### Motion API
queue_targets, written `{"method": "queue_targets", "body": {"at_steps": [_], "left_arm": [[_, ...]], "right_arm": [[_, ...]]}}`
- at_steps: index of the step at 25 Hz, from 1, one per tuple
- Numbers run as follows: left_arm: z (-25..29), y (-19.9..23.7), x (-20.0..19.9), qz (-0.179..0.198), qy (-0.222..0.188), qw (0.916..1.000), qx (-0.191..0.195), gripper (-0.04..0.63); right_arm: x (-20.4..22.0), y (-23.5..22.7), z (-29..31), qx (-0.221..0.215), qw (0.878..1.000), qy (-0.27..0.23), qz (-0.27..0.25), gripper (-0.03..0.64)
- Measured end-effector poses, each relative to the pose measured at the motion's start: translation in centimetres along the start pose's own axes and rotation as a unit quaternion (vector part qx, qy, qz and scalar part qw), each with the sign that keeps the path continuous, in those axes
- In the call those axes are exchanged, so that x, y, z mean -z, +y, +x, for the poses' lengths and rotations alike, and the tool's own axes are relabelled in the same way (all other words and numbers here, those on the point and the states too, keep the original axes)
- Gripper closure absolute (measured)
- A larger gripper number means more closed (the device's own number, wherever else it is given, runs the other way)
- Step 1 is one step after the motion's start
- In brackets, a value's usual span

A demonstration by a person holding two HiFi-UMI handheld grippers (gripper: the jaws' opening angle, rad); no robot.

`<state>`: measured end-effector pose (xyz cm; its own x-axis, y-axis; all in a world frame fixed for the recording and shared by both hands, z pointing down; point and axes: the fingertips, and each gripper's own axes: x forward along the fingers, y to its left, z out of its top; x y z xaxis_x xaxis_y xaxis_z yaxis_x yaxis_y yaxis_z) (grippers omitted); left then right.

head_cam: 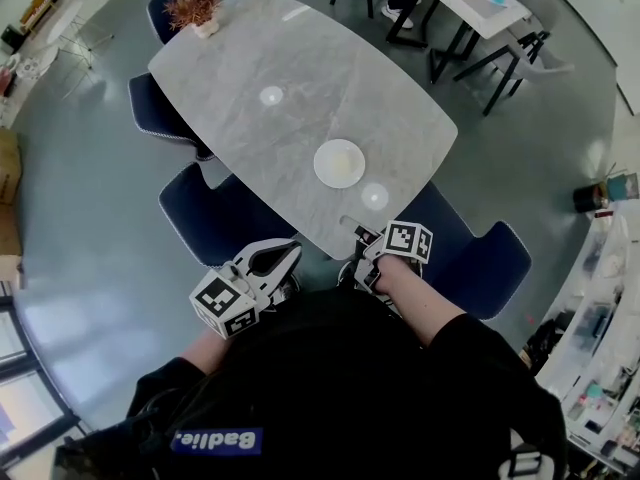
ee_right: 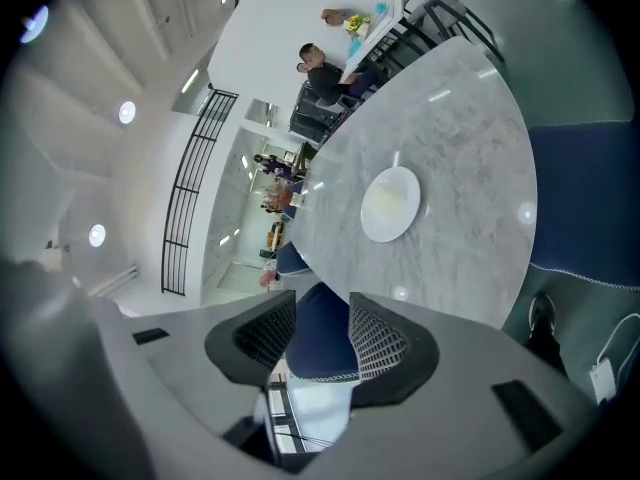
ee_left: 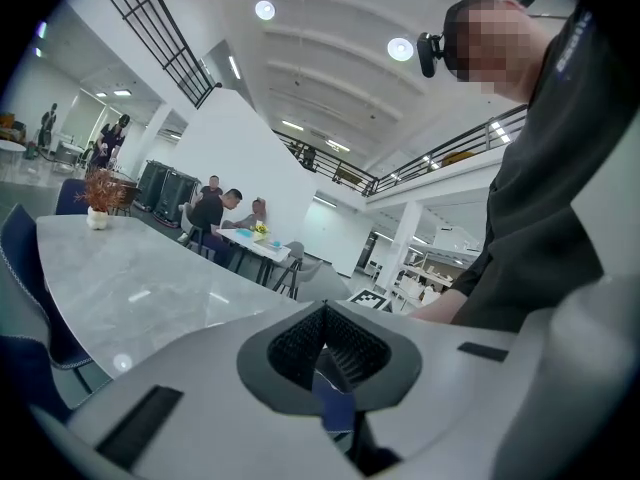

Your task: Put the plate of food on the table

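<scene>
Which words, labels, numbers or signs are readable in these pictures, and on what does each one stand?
"Badlie." in white on a blue label on the person's black top.
The two marker cubes: black-and-white square patterns, no letters.
Anything else is too small or blurred to read.

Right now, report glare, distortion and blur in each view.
Head view: light spots glare on the table near the plate, edges curve. Left gripper view: strong fisheye, dark corners, one mosaic patch. Right gripper view: tilted, plate sharp.
</scene>
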<state>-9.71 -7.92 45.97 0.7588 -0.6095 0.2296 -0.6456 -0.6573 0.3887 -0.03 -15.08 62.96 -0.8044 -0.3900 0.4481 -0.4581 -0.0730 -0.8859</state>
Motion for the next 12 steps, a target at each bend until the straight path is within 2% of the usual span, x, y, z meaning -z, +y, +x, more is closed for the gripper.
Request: {"method": "queue_targets", "body": {"at_steps": [4,9,12], "left_arm": [[0.6,-0.4,0.1,0.004,0.005,0.9998,0.016,0.588],[1.4,-0.9,0.1,0.004,0.009,0.9995,0.032,0.588],[2.0,-1.3,-0.1,0.003,0.011,0.9991,0.041,0.589]], "right_arm": [[1.0,3.6,-1.5,-0.037,0.997,0.002,-0.062,0.523],[1.7,6.8,-3.4,-0.07,0.986,0.001,-0.152,0.563],[1.9,8.8,-4.3,-0.093,0.975,-0.003,-0.201,0.581]]}}
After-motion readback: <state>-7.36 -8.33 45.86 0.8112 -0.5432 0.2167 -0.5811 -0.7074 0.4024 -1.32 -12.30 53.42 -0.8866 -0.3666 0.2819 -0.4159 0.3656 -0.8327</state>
